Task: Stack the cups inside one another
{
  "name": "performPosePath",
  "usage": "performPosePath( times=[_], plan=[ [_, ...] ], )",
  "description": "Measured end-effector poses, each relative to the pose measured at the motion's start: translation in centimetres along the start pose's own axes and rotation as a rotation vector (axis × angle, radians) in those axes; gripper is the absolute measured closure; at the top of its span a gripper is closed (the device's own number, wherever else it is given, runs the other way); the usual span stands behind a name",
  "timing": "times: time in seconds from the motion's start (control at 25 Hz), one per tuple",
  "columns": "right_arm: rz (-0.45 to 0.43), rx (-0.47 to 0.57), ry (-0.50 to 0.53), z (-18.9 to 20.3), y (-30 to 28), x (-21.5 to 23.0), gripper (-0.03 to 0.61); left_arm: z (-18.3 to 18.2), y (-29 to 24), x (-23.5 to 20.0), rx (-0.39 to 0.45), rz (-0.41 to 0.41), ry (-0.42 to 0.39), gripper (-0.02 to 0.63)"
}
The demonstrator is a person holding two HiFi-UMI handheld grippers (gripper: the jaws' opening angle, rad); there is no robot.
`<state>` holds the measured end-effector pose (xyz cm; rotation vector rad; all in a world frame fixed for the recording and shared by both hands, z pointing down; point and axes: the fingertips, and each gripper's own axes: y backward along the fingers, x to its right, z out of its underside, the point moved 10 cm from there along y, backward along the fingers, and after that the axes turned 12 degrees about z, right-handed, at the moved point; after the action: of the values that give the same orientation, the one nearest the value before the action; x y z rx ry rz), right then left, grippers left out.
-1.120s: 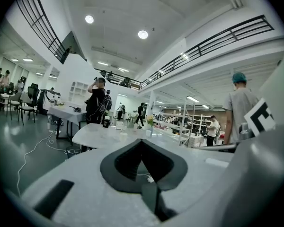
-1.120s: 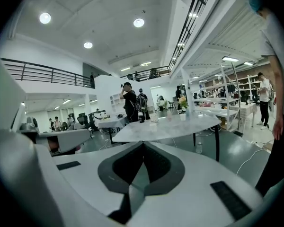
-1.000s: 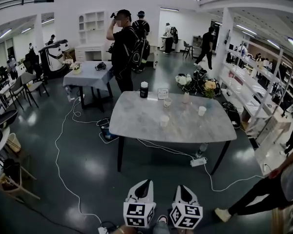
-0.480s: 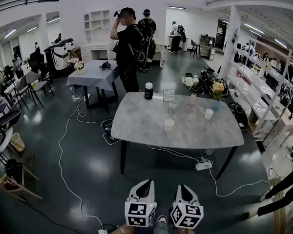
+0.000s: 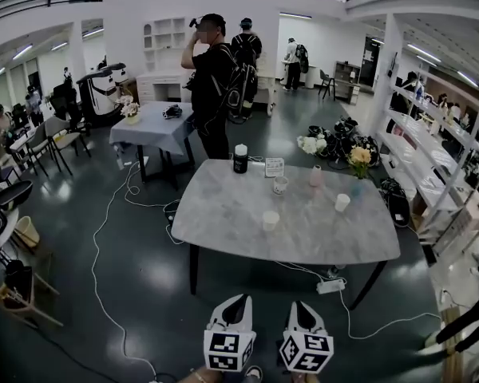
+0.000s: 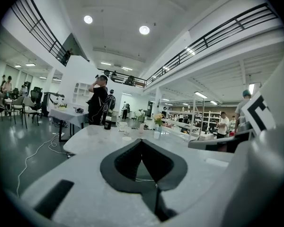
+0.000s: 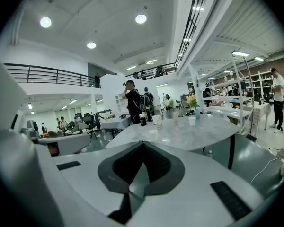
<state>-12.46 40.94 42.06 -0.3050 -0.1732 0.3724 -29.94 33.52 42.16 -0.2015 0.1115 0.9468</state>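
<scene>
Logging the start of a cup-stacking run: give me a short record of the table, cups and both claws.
table: grey marble top, ahead of the person
cups: three white, apart, none stacked: near cup, back cup, right cup
other items: black canister, card, flowers
left claw: shut, empty, short of the table
right claw: shut, empty, short of the table
stacking: not begun

I see a big room with white walls (image 5: 144, 2), a shiny dark floor (image 5: 88, 286), a grey table (image 5: 223, 218) and round ceiling lights (image 6: 144, 30).
</scene>
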Motion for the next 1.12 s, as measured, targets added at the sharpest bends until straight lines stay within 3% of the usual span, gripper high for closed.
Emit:
performPosePath(
  times=[0.6,1.12],
  plan=[
    [-0.069,-0.032,-0.027,-2.8,-7.9,6.1,0.572,-1.0,-8.7,0.9,-0.047,-0.072,-0.03,0.618],
    [-0.043,-0.07,-0.042,-2.9,-12.5,10.7,0.572,0.0,-14.5,1.3,-0.078,-0.072,-0.027,0.618]
  ],
)
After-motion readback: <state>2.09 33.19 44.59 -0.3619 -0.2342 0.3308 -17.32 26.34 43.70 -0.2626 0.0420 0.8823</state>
